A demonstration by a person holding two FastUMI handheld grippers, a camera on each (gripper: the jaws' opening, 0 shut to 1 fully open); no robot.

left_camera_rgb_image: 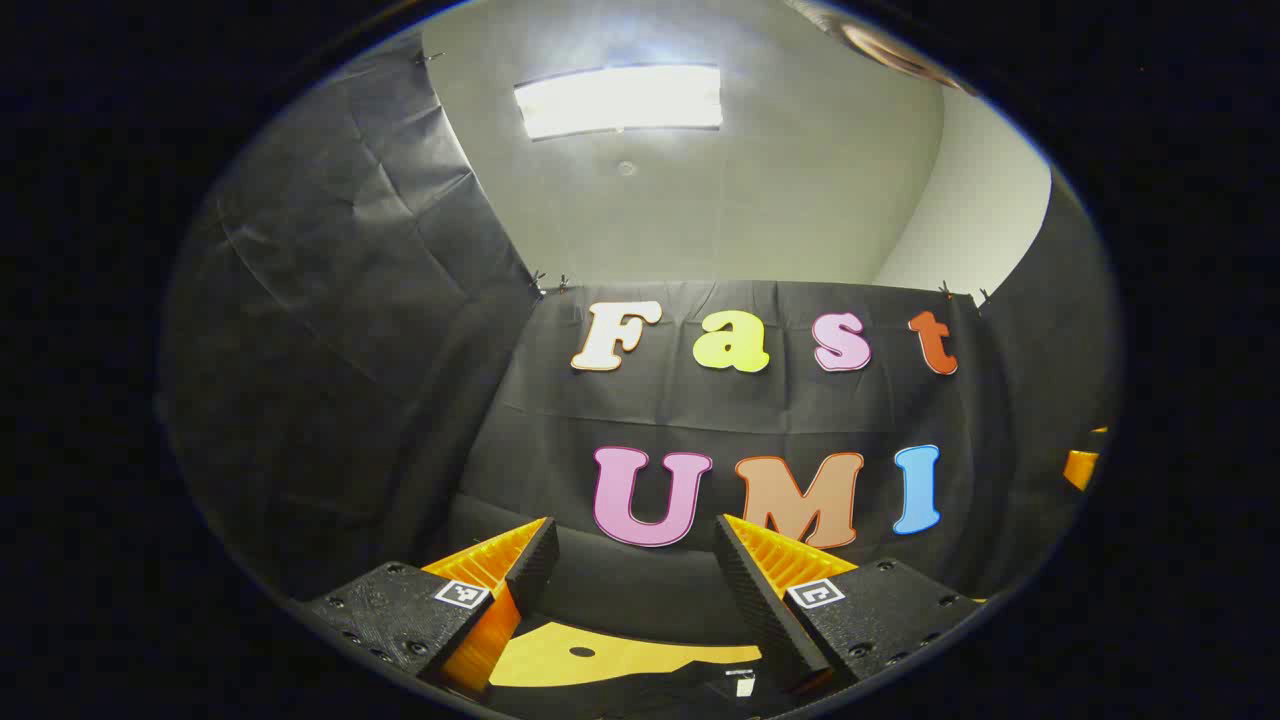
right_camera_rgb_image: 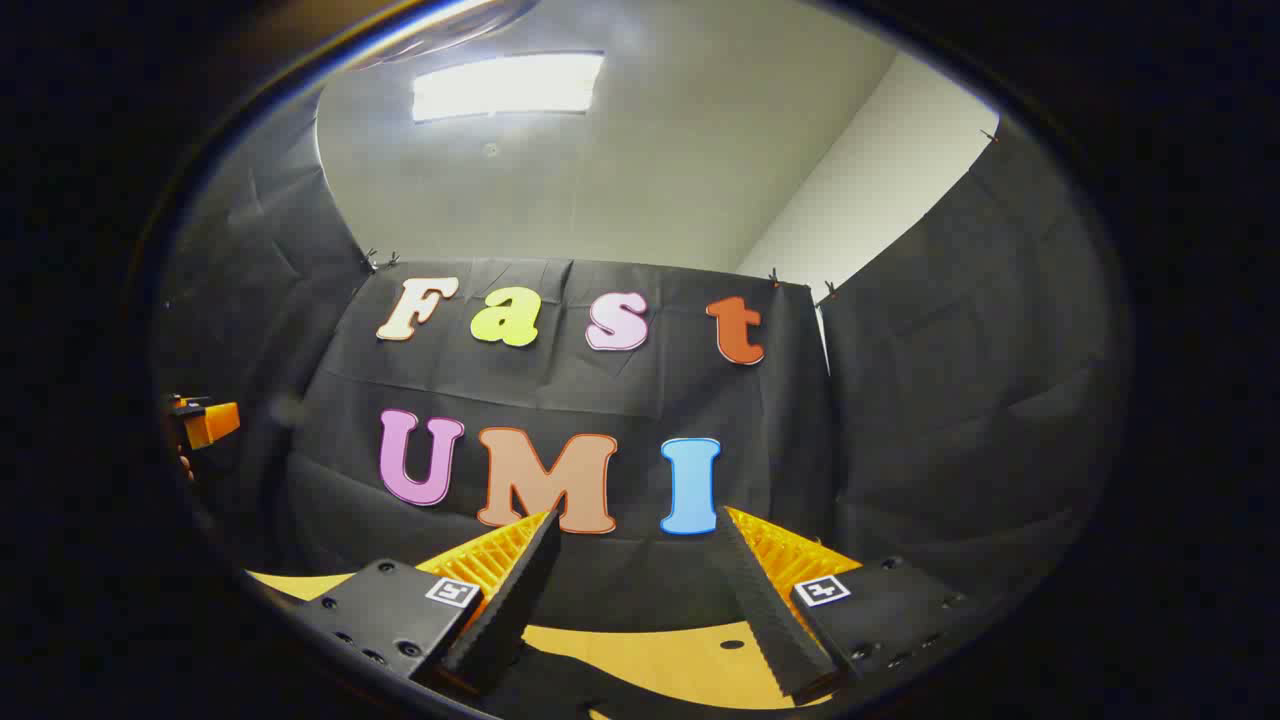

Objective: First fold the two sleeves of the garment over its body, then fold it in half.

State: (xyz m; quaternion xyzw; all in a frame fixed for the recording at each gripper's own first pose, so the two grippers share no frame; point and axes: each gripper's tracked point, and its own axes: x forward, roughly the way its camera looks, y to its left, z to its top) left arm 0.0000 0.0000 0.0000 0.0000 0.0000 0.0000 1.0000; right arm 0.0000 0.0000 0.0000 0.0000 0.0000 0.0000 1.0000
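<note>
My left gripper [left_camera_rgb_image: 632,528] is held up off the table and points at the back wall. It is open, with nothing between its fingers. Low between them lies a strip of dark garment [left_camera_rgb_image: 640,698] with a small white tag, on the yellow table [left_camera_rgb_image: 600,655]. My right gripper [right_camera_rgb_image: 637,518] is also open and bare, facing the same wall. A dark edge of the garment [right_camera_rgb_image: 560,690] shows beneath it on the table [right_camera_rgb_image: 690,665]. Most of the garment is hidden below both views. Each gripper appears as an orange part at the edge of the other's view, the right gripper [left_camera_rgb_image: 1082,465] and the left gripper [right_camera_rgb_image: 208,422].
Black cloth walls [left_camera_rgb_image: 330,330] close the booth at the back and on both sides. A bright ceiling lamp [left_camera_rgb_image: 620,98] hangs overhead. The yellow table has a small dark hole [right_camera_rgb_image: 731,644] near its far edge.
</note>
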